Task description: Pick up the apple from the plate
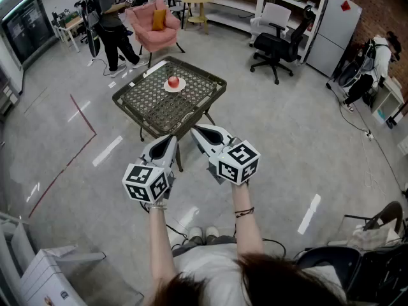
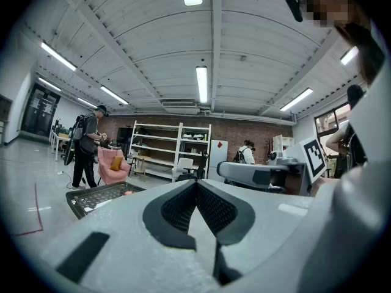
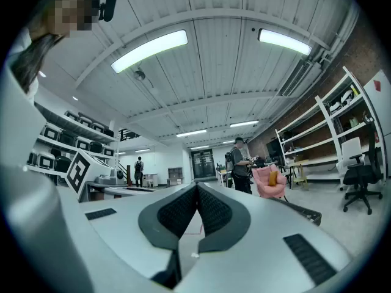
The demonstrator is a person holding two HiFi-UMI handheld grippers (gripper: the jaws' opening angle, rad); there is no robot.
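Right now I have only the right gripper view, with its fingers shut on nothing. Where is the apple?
Observer: In the head view, the apple sits on a white plate on the mesh table.
Operator: Is the right gripper near it?
Observer: No. The right gripper is held short of the table, touching nothing.
Operator: And the left one?
Observer: The left gripper is shut and empty too, held level beside the right.
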